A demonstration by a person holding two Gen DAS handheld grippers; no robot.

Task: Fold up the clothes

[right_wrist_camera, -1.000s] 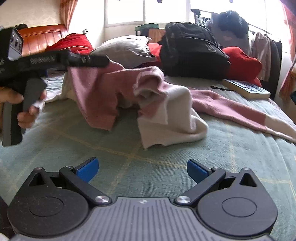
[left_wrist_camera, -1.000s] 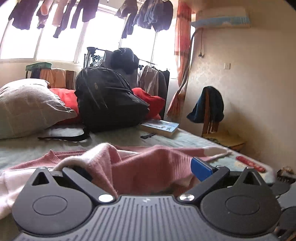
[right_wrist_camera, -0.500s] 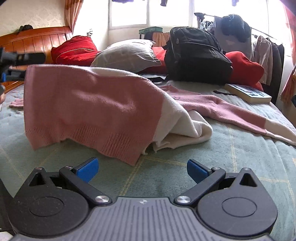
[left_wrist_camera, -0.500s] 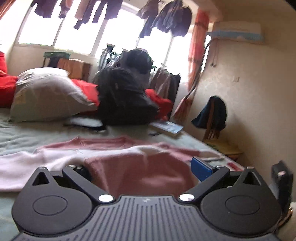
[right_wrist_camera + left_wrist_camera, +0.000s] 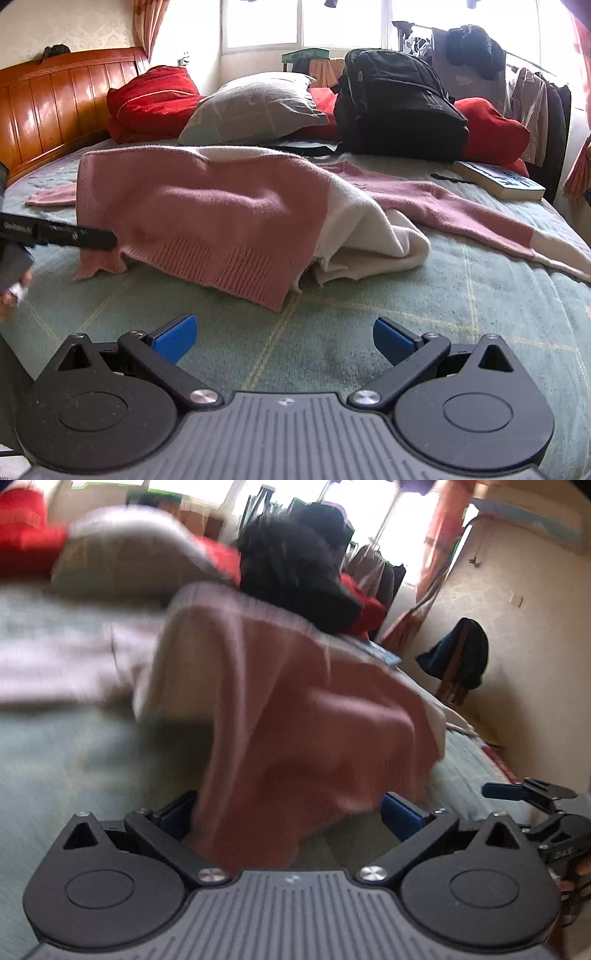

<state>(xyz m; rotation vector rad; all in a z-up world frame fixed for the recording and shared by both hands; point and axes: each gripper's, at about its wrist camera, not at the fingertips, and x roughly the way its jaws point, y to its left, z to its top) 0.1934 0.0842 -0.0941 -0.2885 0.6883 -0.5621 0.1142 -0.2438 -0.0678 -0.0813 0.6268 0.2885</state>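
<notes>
On the green bed, in front of the grey pillow and black backpack, lies the pink-and-cream sweater, its body doubled over itself and one sleeve trailing right. It looks soft, light and floppy, likely to sag and stretch; the ribbed hem seems the firmest hold. The left gripper has its jaws spread, with a corner of hem lying loose between them. The right gripper hovers near, jaws released and empty.

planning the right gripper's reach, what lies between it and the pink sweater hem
Only bare green bedspread, as the right wrist view shows. The right gripper is open and apart from the pink sweater.
</notes>
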